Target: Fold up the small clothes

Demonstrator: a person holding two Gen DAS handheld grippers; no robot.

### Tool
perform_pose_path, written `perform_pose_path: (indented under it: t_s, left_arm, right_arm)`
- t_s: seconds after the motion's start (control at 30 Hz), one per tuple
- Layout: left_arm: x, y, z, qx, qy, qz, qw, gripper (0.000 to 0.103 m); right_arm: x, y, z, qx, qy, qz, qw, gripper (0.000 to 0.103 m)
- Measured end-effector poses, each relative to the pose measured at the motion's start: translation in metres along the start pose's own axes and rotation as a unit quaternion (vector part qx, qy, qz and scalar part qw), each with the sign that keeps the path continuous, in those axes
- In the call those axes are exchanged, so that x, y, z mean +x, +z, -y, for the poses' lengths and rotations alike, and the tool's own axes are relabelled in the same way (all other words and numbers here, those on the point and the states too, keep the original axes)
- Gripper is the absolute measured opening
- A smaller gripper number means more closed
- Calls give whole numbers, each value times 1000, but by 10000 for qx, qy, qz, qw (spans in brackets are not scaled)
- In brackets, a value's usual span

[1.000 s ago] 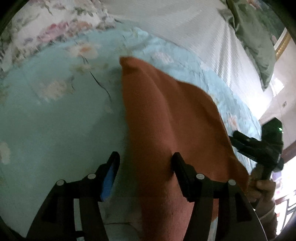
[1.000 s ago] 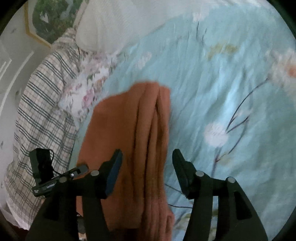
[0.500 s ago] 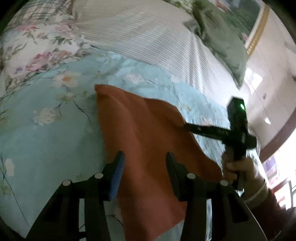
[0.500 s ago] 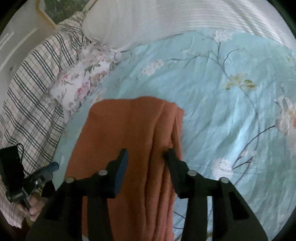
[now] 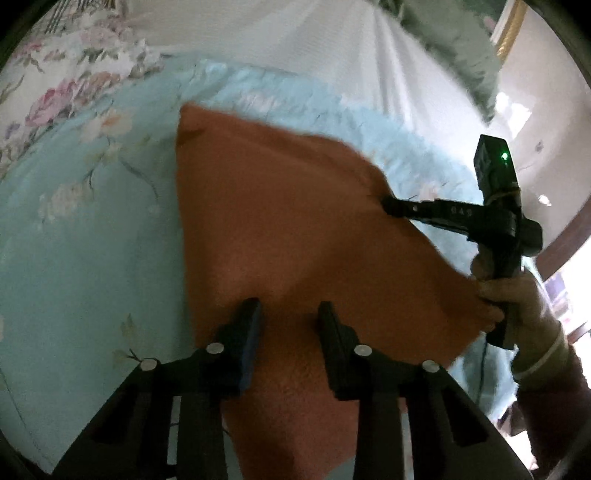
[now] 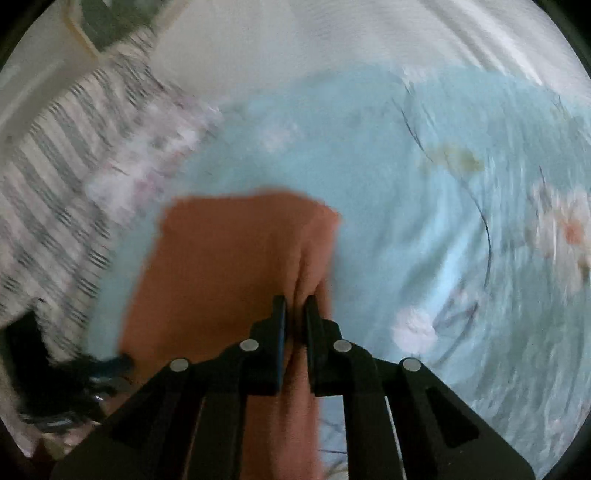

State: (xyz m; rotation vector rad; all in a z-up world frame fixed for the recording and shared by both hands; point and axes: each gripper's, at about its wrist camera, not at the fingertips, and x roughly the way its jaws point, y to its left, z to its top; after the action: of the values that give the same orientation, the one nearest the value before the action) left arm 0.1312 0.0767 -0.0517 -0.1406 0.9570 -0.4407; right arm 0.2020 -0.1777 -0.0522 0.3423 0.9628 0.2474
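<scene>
Apparently both tongs pinch orange cloth (image 6: 229,258)

A bed fills both views, covered by a pale blue floral quilt (image 5: 81,229). Beyond it lie a white ribbed sheet (image 5: 314,44), a rose-print pillow (image 5: 55,81), a green cushion (image 5: 461,51) and a checked blanket (image 6: 55,177). A gilt picture frame (image 5: 508,26) hangs on the pale wall (image 5: 535,92).

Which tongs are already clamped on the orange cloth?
The right tongs: pads pinched on a ridge of the orange cloth. The left tongs are closing with a clear gap, cloth between them.
</scene>
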Motion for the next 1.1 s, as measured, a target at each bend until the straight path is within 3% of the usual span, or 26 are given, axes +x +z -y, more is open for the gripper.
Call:
perform_pose_path:
  t_s: [0.13,0.23,0.43,0.53,0.77,0.97,1.1]
  left_arm:
    - [2,-3,0,-37,47,111,9999,31]
    - [0,-4,2,-13,79,123,9999,31]
    - [-20,-6,-6,-347,-193,181,9990,30]
    - [-30,-1,-9,-415,-299,182,9985,29]
    - [-25,44,-11,-342,-245,386,9984,30]
    - [6,92,-22,-398,146,427,9982,30]
    - [35,113,-43,-522,357,248,9977,30]
  right_arm:
    - [-1,-1,5,175,57,130,9997,12]
    - [-6,-1,3,260,6,107,9996,21]
    - [-50,-5,-7,382,269,579,9972,22]
    - [-57,-7,-15,365,473,534,9968,22]
    - [-54,-3,-33,76,525,389,9978,22]
    - [-22,17,-32,92,587,98,9982,22]
    - [1,24,-14,252,376,8,9990,23]
